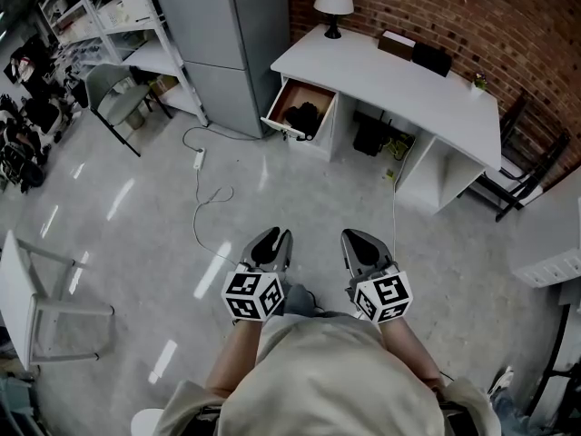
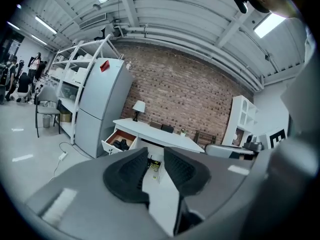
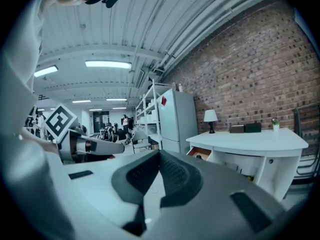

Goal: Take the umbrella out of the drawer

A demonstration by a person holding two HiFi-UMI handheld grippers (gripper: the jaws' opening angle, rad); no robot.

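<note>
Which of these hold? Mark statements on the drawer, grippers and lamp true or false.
1. The drawer is open. True.
2. The left gripper holds the umbrella. False: its jaws stand a little apart with nothing between them, and the umbrella lies in the drawer.
3. The right gripper is shut and empty. True.
4. The lamp stands on the floor. False: it stands on the desk, at the drawer end.
5. Both grippers are at the drawer. False: both are well short of the desk, over bare floor.
</note>
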